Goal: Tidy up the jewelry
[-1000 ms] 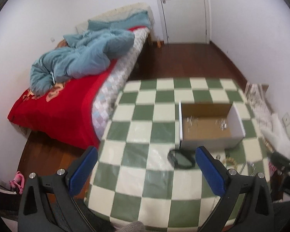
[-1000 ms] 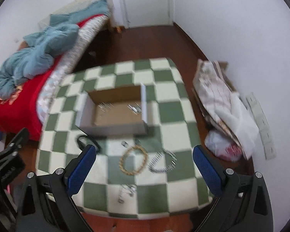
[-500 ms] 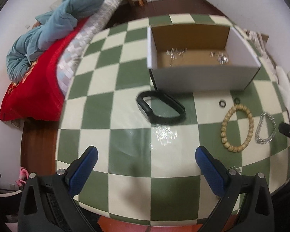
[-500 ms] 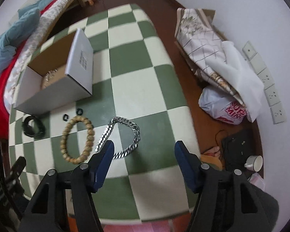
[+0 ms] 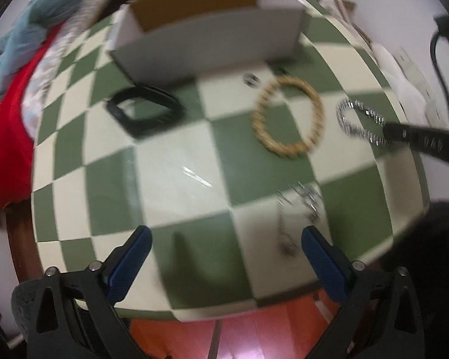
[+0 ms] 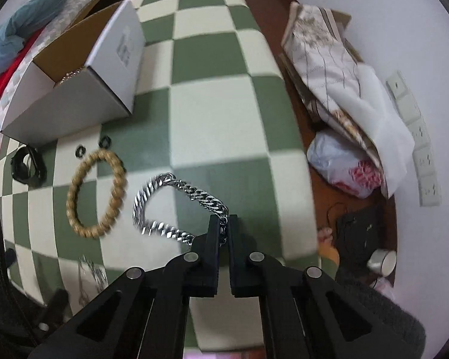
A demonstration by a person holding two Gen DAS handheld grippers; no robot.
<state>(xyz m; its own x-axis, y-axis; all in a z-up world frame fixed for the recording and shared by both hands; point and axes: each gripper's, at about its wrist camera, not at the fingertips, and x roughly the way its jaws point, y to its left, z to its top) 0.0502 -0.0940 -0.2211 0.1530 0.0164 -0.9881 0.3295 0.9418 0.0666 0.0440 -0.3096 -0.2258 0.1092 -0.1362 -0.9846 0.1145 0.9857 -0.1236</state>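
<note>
Jewelry partly boxed (image 6: 71, 74); right hand-held gripper (image 6: 223, 224) pinches silver chain (image 6: 164, 206); bead bracelet (image 6: 97, 193) at nine o'clock waits; left hand-held gripper (image 5: 224, 251) gapes wide.

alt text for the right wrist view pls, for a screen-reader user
The right gripper is shut on one end of a silver chain bracelet lying on a green-and-cream checkered table. To its left lie a wooden bead bracelet, two small black rings and a black bangle, with an open white cardboard box behind them.
</note>
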